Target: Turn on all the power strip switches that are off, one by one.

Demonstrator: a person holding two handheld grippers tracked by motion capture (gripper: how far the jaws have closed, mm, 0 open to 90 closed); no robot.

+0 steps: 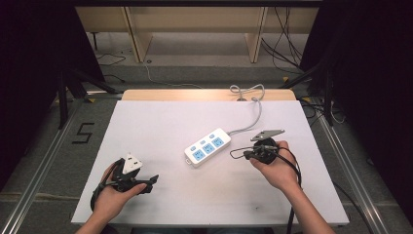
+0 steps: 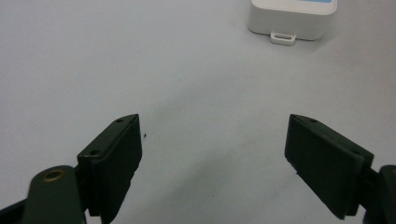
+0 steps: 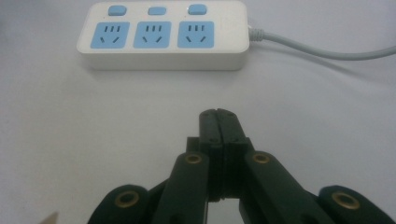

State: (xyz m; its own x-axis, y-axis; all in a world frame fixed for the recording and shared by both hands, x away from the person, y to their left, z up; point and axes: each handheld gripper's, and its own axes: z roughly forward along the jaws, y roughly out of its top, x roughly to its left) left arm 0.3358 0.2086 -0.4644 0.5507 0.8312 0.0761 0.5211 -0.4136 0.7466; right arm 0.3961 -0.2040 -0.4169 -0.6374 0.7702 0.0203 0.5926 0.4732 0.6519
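A white power strip (image 1: 208, 147) with three blue sockets and three blue switches lies slantwise at the middle of the white table (image 1: 160, 122). Its grey cable (image 1: 255, 114) runs off over the far edge. My left gripper (image 1: 150, 181), near the front left, stands open with nothing between its jaws. It points at the strip's near end (image 2: 293, 18), well short of it. My right gripper (image 1: 239, 154) is just right of the strip, shut and empty. In the right gripper view its closed tips (image 3: 217, 114) face the strip's socket side (image 3: 163, 35), with the cable (image 3: 322, 50) leaving to the right.
Bare white tabletop (image 2: 187, 70) lies between both grippers and the strip. Beyond the table's far edge stand wooden furniture legs (image 1: 139, 39) and loose floor cables (image 1: 287, 44). A "5" marking (image 1: 83, 132) is on the floor at left. Metal rails (image 1: 350, 161) flank the table.
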